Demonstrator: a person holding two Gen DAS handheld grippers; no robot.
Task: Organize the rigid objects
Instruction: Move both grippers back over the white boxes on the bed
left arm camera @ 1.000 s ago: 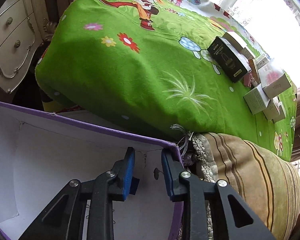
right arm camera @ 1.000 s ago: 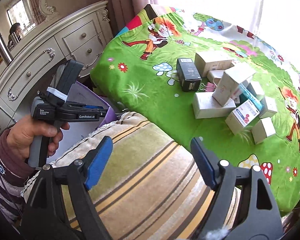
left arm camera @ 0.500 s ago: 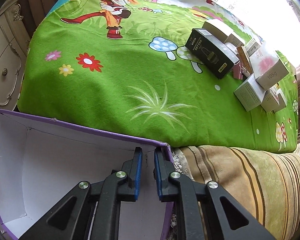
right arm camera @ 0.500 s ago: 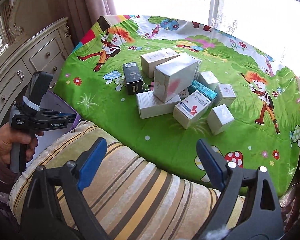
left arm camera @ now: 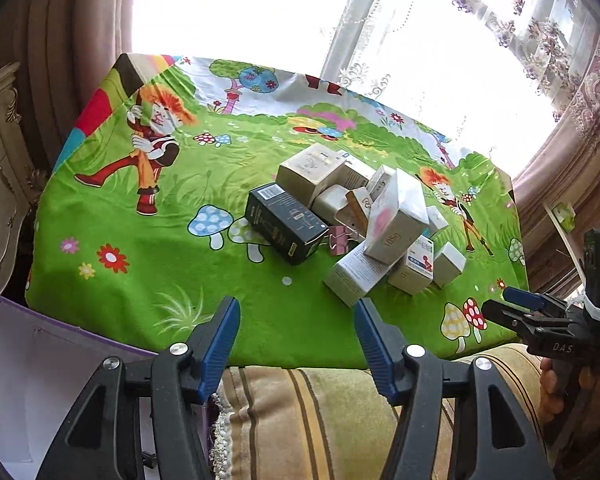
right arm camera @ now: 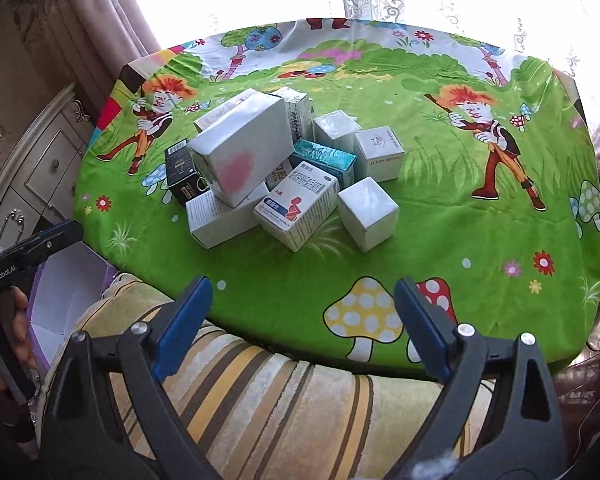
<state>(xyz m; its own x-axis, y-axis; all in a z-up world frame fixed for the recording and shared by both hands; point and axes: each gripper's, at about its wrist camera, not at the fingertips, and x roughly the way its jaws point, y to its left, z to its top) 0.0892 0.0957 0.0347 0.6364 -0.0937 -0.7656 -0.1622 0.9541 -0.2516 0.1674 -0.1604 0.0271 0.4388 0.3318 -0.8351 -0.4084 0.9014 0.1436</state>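
Note:
Several small cartons lie heaped on a green cartoon tablecloth (left arm camera: 148, 280). Among them are a black box (left arm camera: 286, 228), a large white box with a pink mark (left arm camera: 396, 216) (right arm camera: 242, 148), a white medicine box with a red figure (right arm camera: 298, 210), a teal box (right arm camera: 326, 158) and a white cube (right arm camera: 368, 212). My left gripper (left arm camera: 296, 316) is open and empty above the table's near edge, short of the pile. My right gripper (right arm camera: 302, 296) is open and empty, also near the front edge.
A purple-rimmed white box (left arm camera: 28, 364) stands open at the lower left, also in the right wrist view (right arm camera: 68, 292). A striped cushion (right arm camera: 284, 408) lies below the table edge. A cream dresser (right arm camera: 32, 160) stands at left, curtained windows behind.
My left gripper has lifted out of the purple box, swung up toward the pile and opened after being nearly closed. My right gripper has moved closer over the table, staying open.

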